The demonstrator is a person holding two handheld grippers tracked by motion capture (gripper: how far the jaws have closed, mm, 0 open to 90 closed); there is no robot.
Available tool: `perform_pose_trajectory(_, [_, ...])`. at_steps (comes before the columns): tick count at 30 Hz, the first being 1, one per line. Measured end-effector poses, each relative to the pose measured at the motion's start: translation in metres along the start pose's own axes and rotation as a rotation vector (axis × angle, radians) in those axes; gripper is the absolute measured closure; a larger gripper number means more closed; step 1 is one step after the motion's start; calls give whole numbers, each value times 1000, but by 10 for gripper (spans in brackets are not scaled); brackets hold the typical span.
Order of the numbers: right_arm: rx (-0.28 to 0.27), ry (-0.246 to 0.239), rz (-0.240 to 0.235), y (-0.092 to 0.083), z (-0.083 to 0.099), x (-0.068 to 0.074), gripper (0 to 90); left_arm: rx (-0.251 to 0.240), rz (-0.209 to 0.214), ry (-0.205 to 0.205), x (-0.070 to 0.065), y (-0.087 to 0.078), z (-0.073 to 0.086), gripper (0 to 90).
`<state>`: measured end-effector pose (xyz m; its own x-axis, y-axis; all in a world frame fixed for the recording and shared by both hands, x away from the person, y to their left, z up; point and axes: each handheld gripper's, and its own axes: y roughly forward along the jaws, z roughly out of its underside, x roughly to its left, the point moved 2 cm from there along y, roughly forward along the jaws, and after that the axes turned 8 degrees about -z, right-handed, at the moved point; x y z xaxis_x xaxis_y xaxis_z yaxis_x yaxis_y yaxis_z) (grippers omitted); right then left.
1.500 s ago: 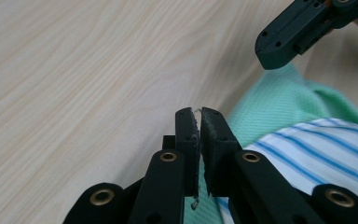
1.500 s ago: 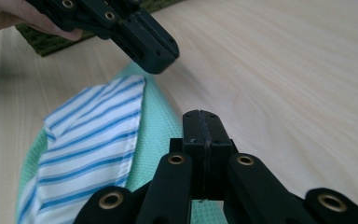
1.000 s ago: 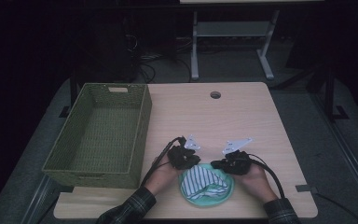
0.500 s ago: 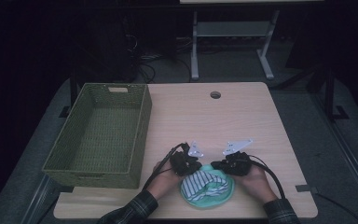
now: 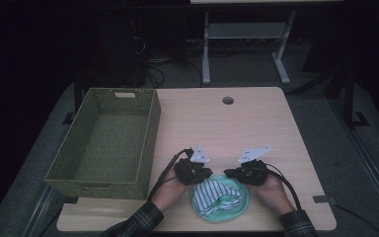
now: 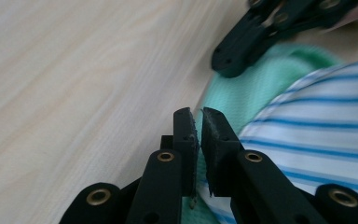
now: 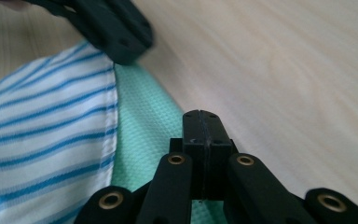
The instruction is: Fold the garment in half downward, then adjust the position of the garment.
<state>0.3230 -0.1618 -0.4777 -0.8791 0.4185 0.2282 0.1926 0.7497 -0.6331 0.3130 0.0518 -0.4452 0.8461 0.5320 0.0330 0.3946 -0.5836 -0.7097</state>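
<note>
A white cloth with blue stripes [image 5: 217, 195] lies bunched on a green mesh cloth [image 5: 242, 203] near the table's front edge. My left gripper [image 5: 205, 178] lies low at the pile's left rim, and my right gripper [image 5: 233, 174] at its upper right rim. In the left gripper view the left gripper [image 6: 199, 114] shows a thin slit between its pads above the green cloth [image 6: 256, 84]. Its jaws have just been opening, and I see nothing pinched. In the right gripper view the right gripper [image 7: 200, 114] is shut, pads pressed together over the green cloth [image 7: 144, 126], beside the striped cloth [image 7: 46, 135].
A woven green basket [image 5: 150, 128] stands empty on the left half of the wooden table [image 5: 227, 128]. A cable hole [image 5: 228, 100] sits near the far edge. Both forearms come in from the bottom. Dark floor and a metal stand lie beyond the table.
The left gripper has edged slightly toward the front of the table, onto the cloth's rim. The right gripper and the cloths have stayed put.
</note>
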Motion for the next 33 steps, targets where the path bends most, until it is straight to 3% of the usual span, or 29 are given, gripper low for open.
perform_pose_trajectory(3, [-13,-2,8,-3,-3,-3,900,-30,37,-14,-10,-10,0,848])
perform_pose_trajectory(7, [-14,-4,16,-4,-5,-4,900,-26,65,16,-26,-14,6,855])
perform_pose_trajectory(13, [-13,-16,12,-3,-7,-3,900,31,105,51,-43,-3,14,855])
perform_pose_trajectory(16, [-12,-21,14,-3,-8,-4,900,57,103,68,-46,5,18,860])
perform_pose_trajectory(22, [-5,-24,14,-3,-8,-5,900,101,59,124,-42,13,22,885])
perform_pose_trajectory(25, [-6,-30,22,-3,-8,-7,900,105,63,116,-35,16,21,893])
perform_pose_trajectory(33, [-3,-14,33,-4,-8,-11,900,112,20,111,-15,26,11,894])
